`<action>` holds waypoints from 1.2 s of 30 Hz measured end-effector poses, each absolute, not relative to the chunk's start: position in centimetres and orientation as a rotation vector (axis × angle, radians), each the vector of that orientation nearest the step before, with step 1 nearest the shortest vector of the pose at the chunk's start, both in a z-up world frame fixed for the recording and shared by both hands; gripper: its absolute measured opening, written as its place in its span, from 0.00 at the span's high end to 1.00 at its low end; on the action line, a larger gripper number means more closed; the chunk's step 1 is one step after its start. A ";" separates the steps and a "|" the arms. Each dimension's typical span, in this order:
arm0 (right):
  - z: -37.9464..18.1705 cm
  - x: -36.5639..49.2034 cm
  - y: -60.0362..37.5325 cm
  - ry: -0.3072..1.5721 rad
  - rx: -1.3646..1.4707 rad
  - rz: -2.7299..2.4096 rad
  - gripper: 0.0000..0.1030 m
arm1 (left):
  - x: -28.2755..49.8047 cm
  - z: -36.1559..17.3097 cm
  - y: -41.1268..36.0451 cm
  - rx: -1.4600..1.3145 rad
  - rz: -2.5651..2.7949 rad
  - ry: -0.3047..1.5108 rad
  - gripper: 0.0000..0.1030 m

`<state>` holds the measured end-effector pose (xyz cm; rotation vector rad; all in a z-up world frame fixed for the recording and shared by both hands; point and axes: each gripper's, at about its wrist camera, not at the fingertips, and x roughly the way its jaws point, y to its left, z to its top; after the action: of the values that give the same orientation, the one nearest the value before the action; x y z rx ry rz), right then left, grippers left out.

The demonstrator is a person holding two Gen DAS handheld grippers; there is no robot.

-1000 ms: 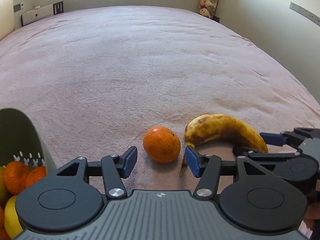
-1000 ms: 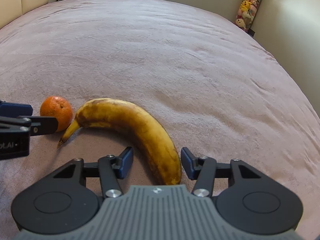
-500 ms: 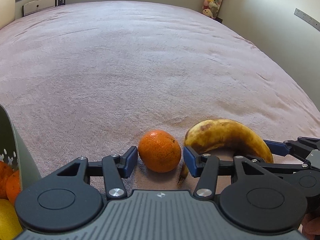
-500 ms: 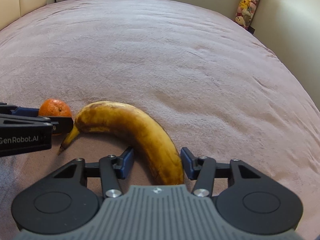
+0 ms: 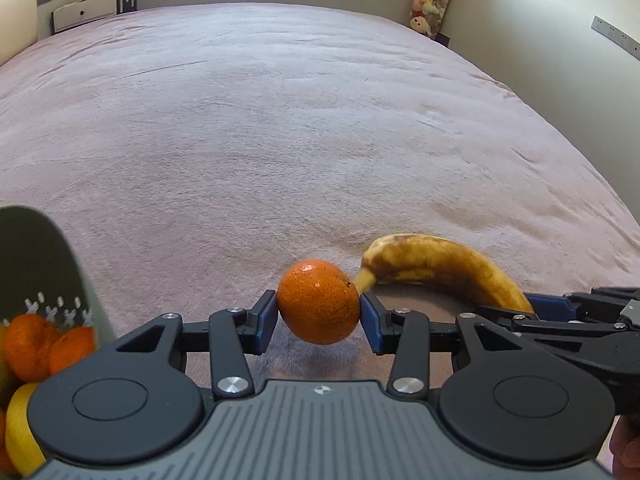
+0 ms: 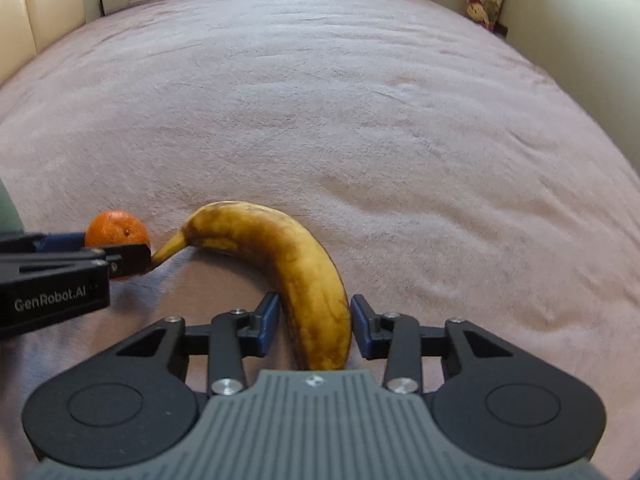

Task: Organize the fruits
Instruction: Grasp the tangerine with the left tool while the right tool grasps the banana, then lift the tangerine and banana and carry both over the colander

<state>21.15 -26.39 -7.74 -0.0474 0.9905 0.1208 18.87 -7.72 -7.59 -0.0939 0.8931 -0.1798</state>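
An orange mandarin [image 5: 318,301] sits between the blue pads of my left gripper [image 5: 319,316], which is shut on it just above the pink bedspread. It also shows at the left of the right wrist view [image 6: 116,231]. A brown-spotted banana [image 6: 280,256] lies on the bedspread, its thick end between the pads of my right gripper [image 6: 315,326]. The right jaws stand close around the banana, with a small gap at the right pad. The banana also shows in the left wrist view [image 5: 436,266], its stem beside the mandarin.
A green colander [image 5: 44,264] with several mandarins and a lemon stands at the left. The pink bedspread [image 5: 280,120] stretches far ahead. A headboard [image 6: 36,12] is at the back left, plush toys [image 5: 430,0] hang at the back right.
My left gripper moved forward around the mandarin and closed on it. My right gripper moved forward so the banana's end sits deeper between its jaws, which narrowed.
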 end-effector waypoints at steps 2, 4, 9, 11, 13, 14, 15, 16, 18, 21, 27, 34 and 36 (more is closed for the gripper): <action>-7.2 20.7 -27.0 1.009 0.047 0.136 0.69 | 18.1 -7.1 -7.6 -0.090 -0.172 0.900 0.51; -6.9 20.2 -27.3 1.014 0.093 0.145 0.69 | 17.3 -6.8 -7.7 -0.083 -0.166 0.912 0.52; -7.2 18.6 -26.3 1.019 0.109 0.173 0.68 | 15.3 -7.0 -7.6 -0.069 -0.152 0.934 0.51; -7.8 18.0 -26.0 1.034 0.115 0.185 0.68 | 14.9 -7.3 -7.3 -0.074 -0.142 0.940 0.51; -8.4 17.5 -25.6 1.038 0.098 0.198 0.67 | 14.6 -7.6 -7.1 -0.083 -0.144 0.945 0.51; -8.4 17.3 -25.3 1.025 0.074 0.203 0.66 | 14.6 -7.9 -7.0 -0.079 -0.141 0.955 0.51; -8.3 17.2 -25.2 1.015 0.052 0.212 0.65 | 14.7 -8.2 -7.0 -0.072 -0.137 0.968 0.51; -8.3 17.2 -25.1 1.011 0.039 0.218 0.64 | 14.7 -8.5 -7.0 -0.066 -0.136 0.985 0.51; -8.3 17.2 -25.1 1.004 0.033 0.229 0.59 | 14.7 -8.8 -6.8 -0.075 -0.140 0.984 0.50; -8.4 17.8 -25.0 0.964 0.008 0.234 0.58 | 14.7 -8.8 -6.8 -0.073 -0.150 0.966 0.50; -8.1 19.0 -24.3 0.874 -0.077 0.247 0.54 | 14.9 -9.6 -6.9 -0.066 -0.169 0.955 0.49; -8.6 20.4 -24.5 0.852 -0.084 0.234 0.54 | 15.1 -9.5 -7.2 -0.043 -0.176 0.954 0.51; -8.9 20.7 -24.4 0.866 -0.078 0.234 0.55 | 15.1 -9.5 -7.3 -0.034 -0.178 0.956 0.51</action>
<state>20.67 -24.40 -8.93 -0.0777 0.8661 0.2342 15.09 -7.30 -9.48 -0.0340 0.9559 -0.1780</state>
